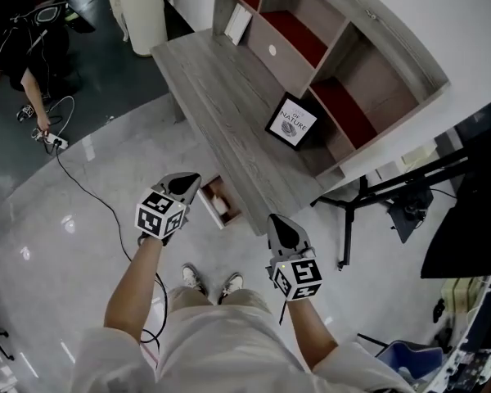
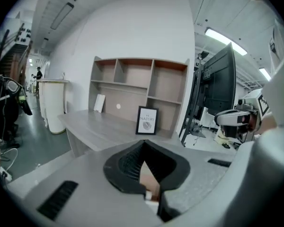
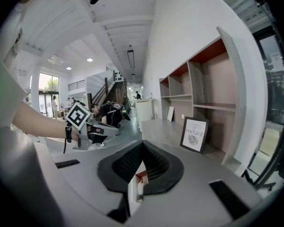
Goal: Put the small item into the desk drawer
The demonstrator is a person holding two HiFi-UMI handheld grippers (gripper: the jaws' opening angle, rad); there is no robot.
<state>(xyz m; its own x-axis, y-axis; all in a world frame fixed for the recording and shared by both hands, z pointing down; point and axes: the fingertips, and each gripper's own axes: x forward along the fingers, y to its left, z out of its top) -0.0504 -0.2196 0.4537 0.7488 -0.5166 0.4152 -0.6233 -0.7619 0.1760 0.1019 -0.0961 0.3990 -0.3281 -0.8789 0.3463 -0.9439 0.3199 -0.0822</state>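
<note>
grey desk, drawer out, item apparently already in

head view: long grey wood-grain desk [image 1: 221, 97] with a shelved hutch along its back, and a black-framed "nature" print [image 1: 292, 123] leaning there. below the near edge, small brown-lined drawer [image 1: 215, 188] pulled out, with a small pale item [image 1: 223, 208] lying inside toward its outer end. left gripper [image 1: 193, 184] just beside the drawer's left wall, not seen touching it. right gripper [image 1: 277, 223] well apart to the right, over bare floor.

left gripper view: left gripper [image 2: 143, 144] with black ribbed jaws closed tip to tip, nothing pinched. only a tan-and-white sliver of something below, showing through the slot behind the tips. desk and print straight ahead.

right gripper view: right gripper [image 3: 142, 144] equally closed and empty. a red-and-white sliver low in its slot, not identifiable. left gripper and a bare forearm off to the left.

step in hand, as a judgement: apparently past the placing, so on to withdrawal and probably closing.
- lift the left gripper straight up before swinging away, to avoid clipping the drawer wall.
- if shutting the drawer, use the closed tips as a blunt pusher, centred on the front panel.
- press along the slide, never sideways.
- go slowly, to avoid skidding the item or jamming it under the desk edge.

orientation: too small and blurred to give the item's long axis or facing. at most, lying low in the drawer rather than standing proud of it.
</note>
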